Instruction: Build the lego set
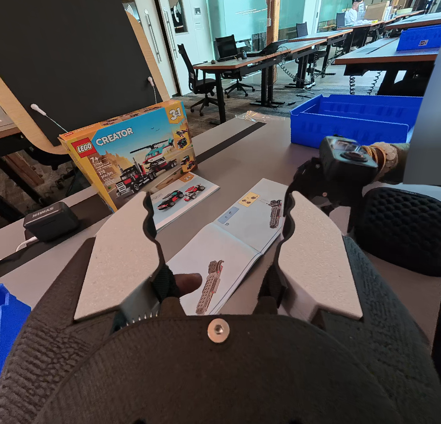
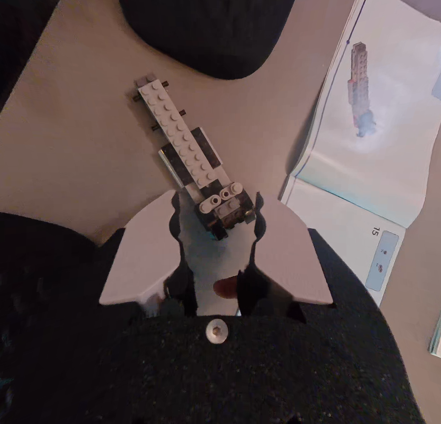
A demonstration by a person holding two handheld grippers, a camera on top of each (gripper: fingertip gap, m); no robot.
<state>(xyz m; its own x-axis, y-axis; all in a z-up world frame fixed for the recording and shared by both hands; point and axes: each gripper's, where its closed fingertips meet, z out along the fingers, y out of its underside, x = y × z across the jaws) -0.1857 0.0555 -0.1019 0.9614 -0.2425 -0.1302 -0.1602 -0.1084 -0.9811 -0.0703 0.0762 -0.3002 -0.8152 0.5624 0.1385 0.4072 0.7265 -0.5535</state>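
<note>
A partly built Lego model (image 2: 176, 131), a long light grey studded plate on black plates with small axle pins, lies flat on the grey table (image 2: 71, 138). My right gripper (image 2: 217, 199) points down at it, open, with the model's near end between the fingertips; the right finger is close to it and the left finger is apart from it. My left gripper (image 1: 218, 205) is open and empty, held above the open instruction booklet (image 1: 238, 250), which also shows in the right wrist view (image 2: 370, 150). The right gripper's camera housing (image 1: 343, 159) shows to the right. The model does not show in the left wrist view.
The Lego box (image 1: 128, 155) stands at the back left with a second booklet (image 1: 183, 198) in front of it. A blue bin (image 1: 353, 119) is at the back right. A black padded case (image 1: 403, 229) lies right of the booklet and just beyond the model (image 2: 202, 19). A small black box (image 1: 50, 219) sits at the left.
</note>
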